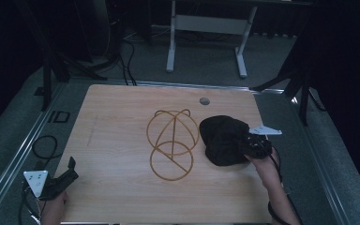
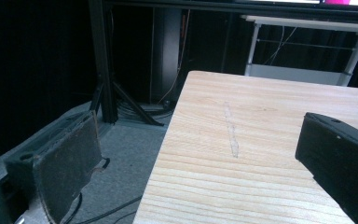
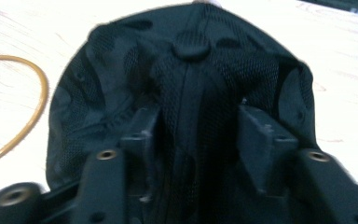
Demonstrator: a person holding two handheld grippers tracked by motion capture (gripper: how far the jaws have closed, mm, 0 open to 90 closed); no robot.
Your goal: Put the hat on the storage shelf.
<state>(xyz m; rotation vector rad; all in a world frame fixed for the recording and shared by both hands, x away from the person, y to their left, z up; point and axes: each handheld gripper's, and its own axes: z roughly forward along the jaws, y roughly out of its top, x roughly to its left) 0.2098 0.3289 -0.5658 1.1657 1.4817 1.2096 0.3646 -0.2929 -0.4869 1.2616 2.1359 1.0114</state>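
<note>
At the near left corner of the pale wooden table [image 1: 122, 187], the left gripper [image 1: 64, 174] is held by a hand [image 1: 54, 208] just at the table's edge, with its grey three-cornered plate beside it over the floor. In the left gripper view its two black jaws are seen standing wide apart, one over the grey carpet and one over the wood, and nothing is between them. Along the right edge of the table, the right gripper [image 1: 249, 144] is brought in by the other hand [image 1: 265, 165], and it is pushed into the near right side of the black mesh fabric cap [image 1: 222, 139]. In the right gripper view [image 3: 196, 130] a raised fold of the cap's mesh [image 3: 186, 84], with the round button on the crown above it, is seen between the two jaws, which are set at about half width. The pads seem to lie against the sides of this fold, so the cloth is taken as gripped, although the picture is somewhat blurred. The cap is lying on the right part of the table, well inside the far edge. Just to its left, near the middle of the table, a thin golden wire frame made of rings and straight rods [image 1: 172, 143] is placed, close beside the cap. Farther back, near the far edge, a small round grey cap set into the tabletop [image 1: 204, 101] is found.
</note>
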